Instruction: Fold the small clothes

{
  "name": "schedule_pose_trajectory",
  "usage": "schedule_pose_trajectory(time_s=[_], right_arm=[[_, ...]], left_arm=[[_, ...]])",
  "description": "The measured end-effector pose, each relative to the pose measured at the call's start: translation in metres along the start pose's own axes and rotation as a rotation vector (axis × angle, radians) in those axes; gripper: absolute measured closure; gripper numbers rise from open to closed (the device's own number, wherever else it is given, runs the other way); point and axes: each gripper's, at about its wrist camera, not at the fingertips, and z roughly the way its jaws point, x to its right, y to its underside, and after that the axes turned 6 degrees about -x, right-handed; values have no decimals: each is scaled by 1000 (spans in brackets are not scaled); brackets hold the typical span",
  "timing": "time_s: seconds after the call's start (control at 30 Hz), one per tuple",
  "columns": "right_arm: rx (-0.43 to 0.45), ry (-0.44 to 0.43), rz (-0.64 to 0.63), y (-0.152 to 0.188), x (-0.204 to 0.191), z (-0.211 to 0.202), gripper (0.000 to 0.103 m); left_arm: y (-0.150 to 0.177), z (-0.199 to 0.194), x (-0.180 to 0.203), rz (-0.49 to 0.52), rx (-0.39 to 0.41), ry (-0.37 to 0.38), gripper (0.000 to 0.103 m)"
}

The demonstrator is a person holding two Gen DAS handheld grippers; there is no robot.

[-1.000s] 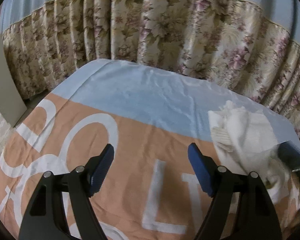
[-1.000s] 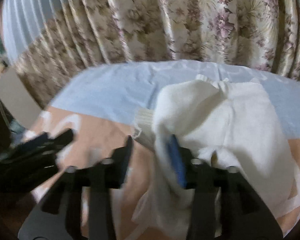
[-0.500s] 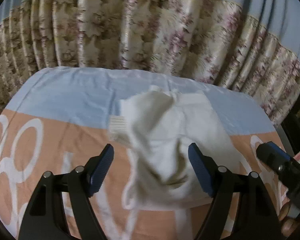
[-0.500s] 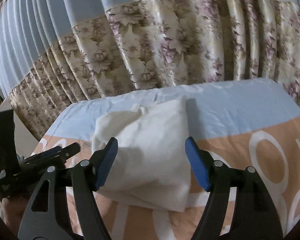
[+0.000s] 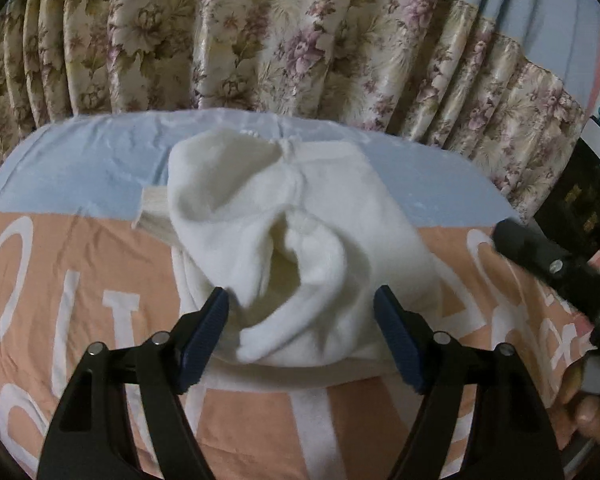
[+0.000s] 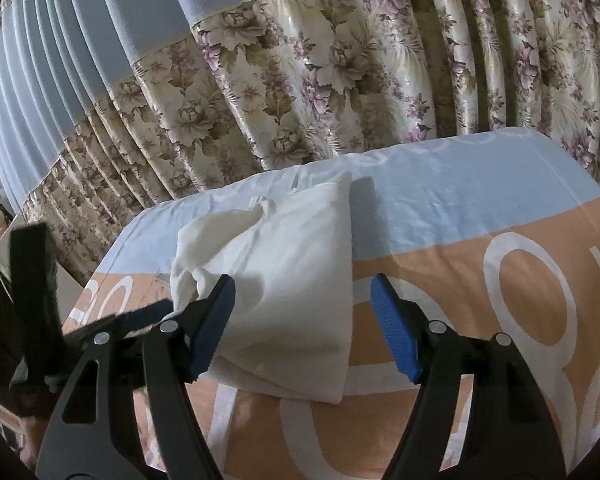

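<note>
I am seeing dim indoor light in both views, with a bluish cast. The curtain (image 6: 340, 80) is catching a soft sheen on its folds. The garment (image 6: 292, 280) is throwing a shadow on the sheet (image 6: 460, 200) to its right. Fisheye bending is curving the edges, and black corners are vignetting. The right gripper (image 5: 548, 264) is showing blurred in the left view.
</note>
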Motion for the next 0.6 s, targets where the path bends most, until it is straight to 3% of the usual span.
schedule_pose_trajectory(time_s=[0.07, 0.13, 0.2, 0.37, 0.5, 0.6], right_arm=[[-1, 0, 3, 0, 0, 0, 31], [-2, 1, 1, 0, 1, 0, 31], [-2, -1, 2, 0, 1, 0, 31], [-5, 0, -4, 1, 0, 2, 31], [-4, -7, -19, 3, -7, 2, 30], [-17, -12, -30, 8, -12, 5, 30]], left_arm=[[1, -2, -4, -10, 19, 5, 45], [2, -3, -8, -4, 16, 17, 84], [4, -2, -13, -16, 0, 23, 89], [23, -21, -19, -24, 38, -38, 90], [54, -10, -37, -94, -11, -51, 85], [64, -12, -36, -67, -7, -37, 82]])
